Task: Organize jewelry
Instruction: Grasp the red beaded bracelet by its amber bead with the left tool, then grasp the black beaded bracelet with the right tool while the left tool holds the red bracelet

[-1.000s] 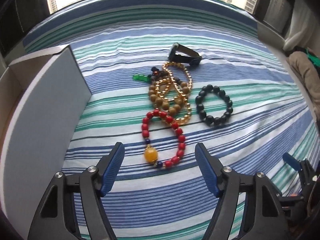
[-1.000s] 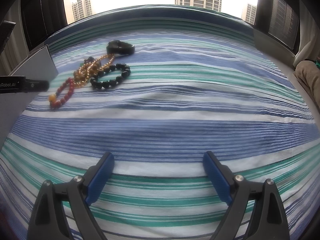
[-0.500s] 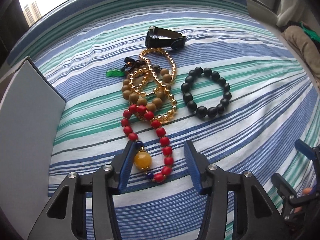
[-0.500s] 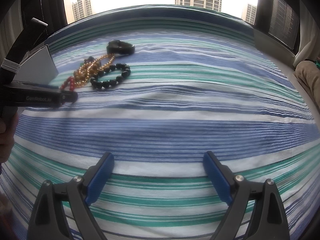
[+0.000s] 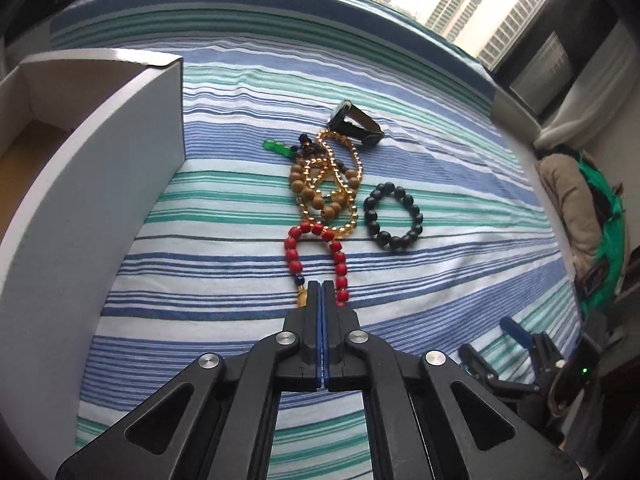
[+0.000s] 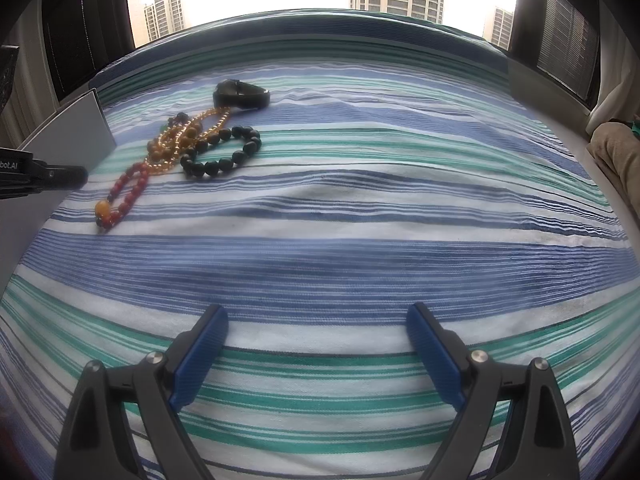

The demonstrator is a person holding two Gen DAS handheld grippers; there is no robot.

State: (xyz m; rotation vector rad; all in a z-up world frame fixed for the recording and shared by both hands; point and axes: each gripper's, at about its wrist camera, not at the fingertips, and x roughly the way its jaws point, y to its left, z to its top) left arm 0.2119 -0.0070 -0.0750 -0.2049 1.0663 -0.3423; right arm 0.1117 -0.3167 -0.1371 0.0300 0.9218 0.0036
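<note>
The left gripper (image 5: 322,286) had come in over the near end of the red bracelet (image 5: 294,254) and swung its jaws from wide apart to fully clenched, blue pads meeting with no gap. The bracelet's loop, rounder a second earlier, was now squeezed long and narrow, its amber bead (image 5: 301,299) showing just left of the closed tips and red beads just right of them. Whether the cord was truly pinched could not be told from the left wrist view, since the tips hid the loop's end. The right wrist view argued against it: there the bracelet (image 6: 132,184) lay flat on the striped bed (image 6: 360,248), its amber end free, with the left gripper's tip apart from it in the picture. The grasp had likely slipped off, so a fresh, lower bite seemed needed before the bracelet could go to the white box (image 5: 100,200) at the left.

The black bracelet (image 5: 394,216), the gold beads (image 5: 352,200), the brown bracelet (image 5: 308,192) and the watch (image 5: 356,122) lay where they had been, untouched. The right gripper (image 6: 316,344) had not stirred, its jaws released and wide over bare bedding, well apart from the jewelry
</note>
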